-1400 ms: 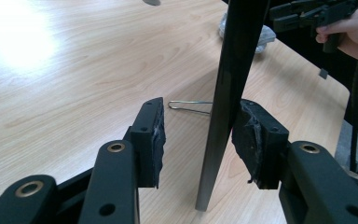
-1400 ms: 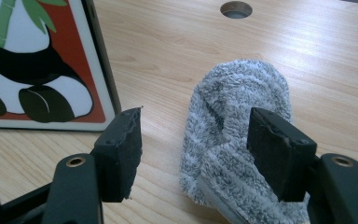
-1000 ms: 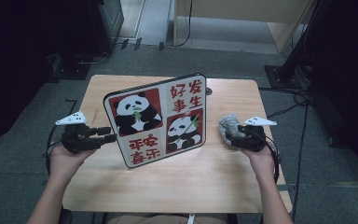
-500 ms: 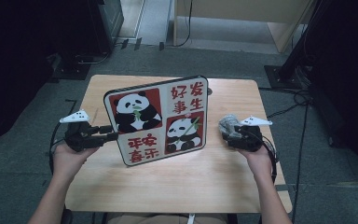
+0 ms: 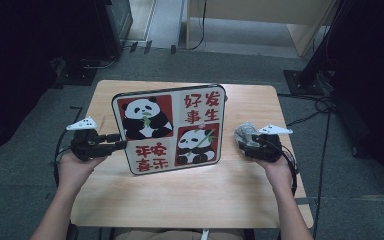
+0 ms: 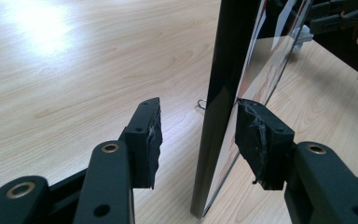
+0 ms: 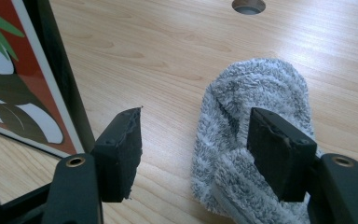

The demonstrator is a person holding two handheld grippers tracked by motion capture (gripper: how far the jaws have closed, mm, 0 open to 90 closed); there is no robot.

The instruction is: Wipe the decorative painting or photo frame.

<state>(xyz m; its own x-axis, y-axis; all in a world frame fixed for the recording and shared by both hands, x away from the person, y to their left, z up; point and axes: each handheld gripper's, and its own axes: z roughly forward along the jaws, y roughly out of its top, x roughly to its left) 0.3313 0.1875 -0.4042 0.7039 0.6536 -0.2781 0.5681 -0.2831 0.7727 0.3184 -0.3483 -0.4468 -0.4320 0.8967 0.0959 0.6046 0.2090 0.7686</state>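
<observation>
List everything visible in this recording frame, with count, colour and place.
Panda picture frame: one, black-edged, red and white, standing on the table's middle.
Fluffy cloth: one, grey, on the table right of the frame.
Table: one, light wood, centre.
Left gripper: one, black, fingers either side of the frame's edge; one pad looks to touch the glass, the other stands clear.
Right gripper: one, black, open over the cloth.
Hands: two, entering from below.
</observation>
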